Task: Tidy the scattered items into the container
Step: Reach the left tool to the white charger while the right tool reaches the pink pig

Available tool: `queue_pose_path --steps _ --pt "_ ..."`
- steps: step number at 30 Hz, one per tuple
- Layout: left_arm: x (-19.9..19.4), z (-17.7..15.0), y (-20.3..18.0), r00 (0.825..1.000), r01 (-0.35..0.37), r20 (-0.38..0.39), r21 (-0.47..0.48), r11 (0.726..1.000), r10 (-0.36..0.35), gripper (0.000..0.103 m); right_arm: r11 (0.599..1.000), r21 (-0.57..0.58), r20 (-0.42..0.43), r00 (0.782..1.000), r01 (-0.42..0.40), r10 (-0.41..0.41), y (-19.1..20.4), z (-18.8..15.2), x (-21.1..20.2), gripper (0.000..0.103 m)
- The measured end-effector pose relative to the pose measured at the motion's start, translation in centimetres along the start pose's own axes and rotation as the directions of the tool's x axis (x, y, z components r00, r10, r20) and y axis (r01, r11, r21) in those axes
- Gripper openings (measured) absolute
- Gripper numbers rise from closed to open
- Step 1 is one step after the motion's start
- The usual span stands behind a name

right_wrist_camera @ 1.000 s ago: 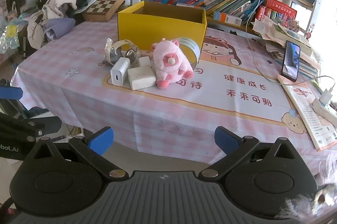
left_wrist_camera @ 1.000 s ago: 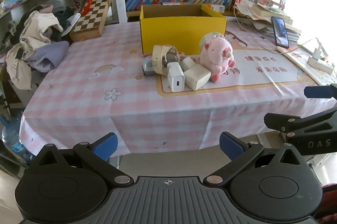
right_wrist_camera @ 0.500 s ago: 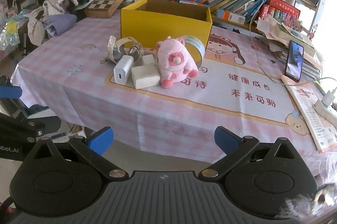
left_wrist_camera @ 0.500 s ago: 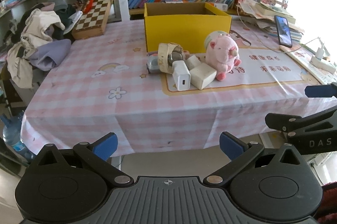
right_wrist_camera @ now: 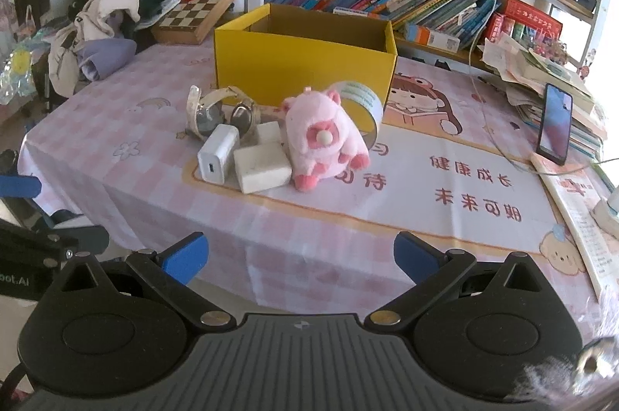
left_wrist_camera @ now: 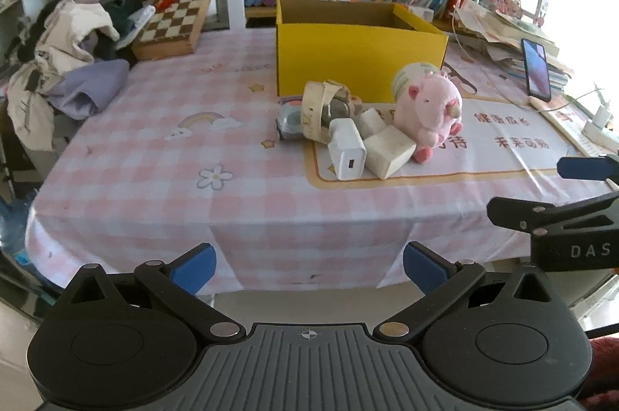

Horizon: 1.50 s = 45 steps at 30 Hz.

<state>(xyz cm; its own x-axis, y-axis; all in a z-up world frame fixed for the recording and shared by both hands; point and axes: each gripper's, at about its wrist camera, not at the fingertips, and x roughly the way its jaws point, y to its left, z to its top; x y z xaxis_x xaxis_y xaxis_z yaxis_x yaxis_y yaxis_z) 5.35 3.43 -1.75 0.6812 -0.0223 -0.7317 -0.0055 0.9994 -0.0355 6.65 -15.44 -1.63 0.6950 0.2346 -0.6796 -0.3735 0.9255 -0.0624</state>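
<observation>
A yellow open box (left_wrist_camera: 359, 59) (right_wrist_camera: 305, 63) stands mid-table. In front of it lies a cluster: a pink plush pig (left_wrist_camera: 429, 109) (right_wrist_camera: 323, 136), a tape roll (right_wrist_camera: 361, 101) behind it, a white charger (left_wrist_camera: 347, 150) (right_wrist_camera: 217, 154), a white block adapter (left_wrist_camera: 389, 152) (right_wrist_camera: 261, 167), a cream-strapped watch (left_wrist_camera: 319, 105) (right_wrist_camera: 203, 105) and a small grey gadget (left_wrist_camera: 290, 121). My left gripper (left_wrist_camera: 309, 266) is open and empty before the table's front edge. My right gripper (right_wrist_camera: 301, 256) is open and empty, also short of the edge.
A pile of clothes (left_wrist_camera: 65, 63) lies at the table's left. A chessboard (left_wrist_camera: 174, 16) leans at the back left. A phone (right_wrist_camera: 555, 125) stands on stacked papers at the right, with a cable and a booklet (right_wrist_camera: 580, 217). Bookshelves stand behind.
Both grippers have moved a little closer to the table and the cluster looks larger. Jaws stay open. Nothing on the table has moved.
</observation>
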Motion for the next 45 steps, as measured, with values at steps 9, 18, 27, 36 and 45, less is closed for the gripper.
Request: queue_pose_path --steps 9,18,27,36,45 --pt "3.0 2.2 0.6 0.999 0.048 -0.002 -0.043 0.998 -0.048 0.102 1.000 -0.023 -0.037 0.999 -0.009 0.008 -1.0 2.2 3.4 0.101" --pt "6.1 4.6 -0.2 0.997 0.076 -0.032 -0.009 0.997 -0.076 0.072 0.999 -0.036 -0.064 0.998 -0.024 0.021 -2.5 4.7 6.8 0.086" --pt "8.6 5.9 -1.1 0.994 0.078 -0.078 0.015 0.997 -0.077 0.055 0.997 -0.056 -0.095 0.994 -0.050 0.045 -3.7 6.5 10.1 0.068" --pt "11.1 7.4 -2.2 0.993 0.077 -0.094 0.062 0.995 -0.071 0.040 0.987 -0.108 -0.087 0.990 -0.116 0.107 -3.9 8.1 12.1 0.068" --pt "12.9 8.1 -2.5 0.989 0.075 -0.130 0.096 0.993 -0.063 0.030 0.977 -0.155 -0.098 0.987 -0.144 0.130 -3.5 9.0 14.3 0.078"
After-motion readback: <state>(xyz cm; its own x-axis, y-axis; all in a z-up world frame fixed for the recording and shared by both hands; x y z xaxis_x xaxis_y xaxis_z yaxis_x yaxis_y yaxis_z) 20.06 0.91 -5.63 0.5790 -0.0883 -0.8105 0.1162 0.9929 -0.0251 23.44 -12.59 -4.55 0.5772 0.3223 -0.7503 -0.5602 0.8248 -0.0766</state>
